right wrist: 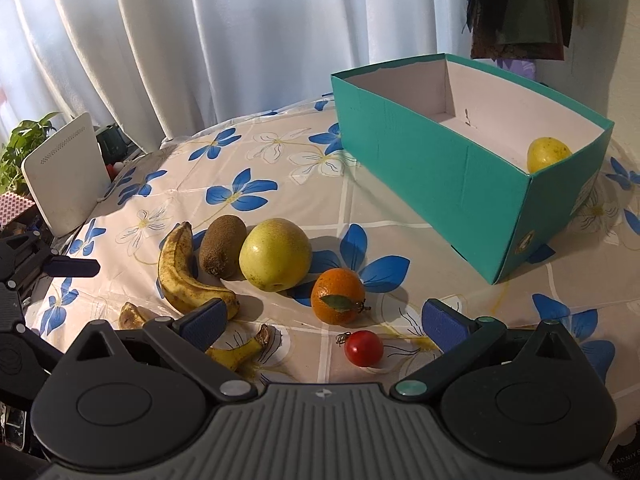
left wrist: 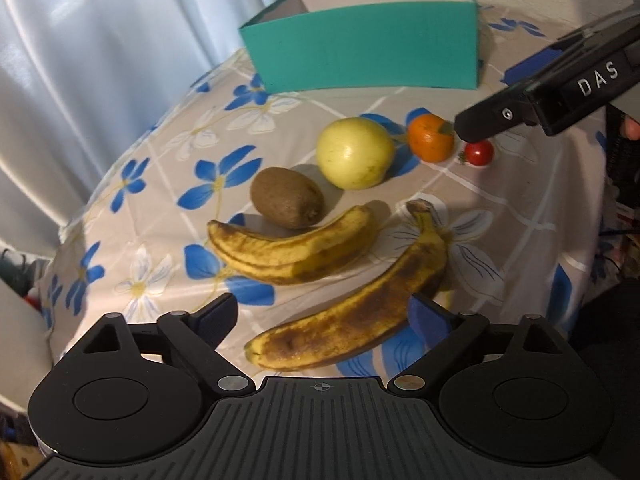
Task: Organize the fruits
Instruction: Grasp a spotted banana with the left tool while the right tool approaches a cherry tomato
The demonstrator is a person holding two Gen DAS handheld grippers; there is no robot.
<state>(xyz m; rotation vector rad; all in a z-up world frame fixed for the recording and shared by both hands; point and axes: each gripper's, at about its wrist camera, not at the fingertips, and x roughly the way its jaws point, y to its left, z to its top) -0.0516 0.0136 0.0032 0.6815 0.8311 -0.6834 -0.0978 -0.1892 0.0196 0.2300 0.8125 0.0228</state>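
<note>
My left gripper [left wrist: 322, 316] is open and points down at a brown-spotted banana [left wrist: 352, 320], which lies between its fingers without being pressed. A second banana [left wrist: 292, 252], a kiwi [left wrist: 286, 198], a yellow-green apple [left wrist: 354, 152], an orange [left wrist: 430, 138] and a cherry tomato [left wrist: 479, 153] lie beyond on the flowered tablecloth [left wrist: 168, 208]. My right gripper [right wrist: 324, 314] is open and empty just above the orange [right wrist: 338, 296] and tomato [right wrist: 363, 348]. The teal box [right wrist: 440, 184] at the back right holds one yellow fruit [right wrist: 548, 152].
A white router-like device [right wrist: 64, 176] and a potted plant [right wrist: 24, 140] stand past the table's left edge. White curtains [right wrist: 240, 40] hang behind. Dark cloth [right wrist: 520, 8] hangs at the upper right. The round table's rim [left wrist: 80, 232] falls away on the left.
</note>
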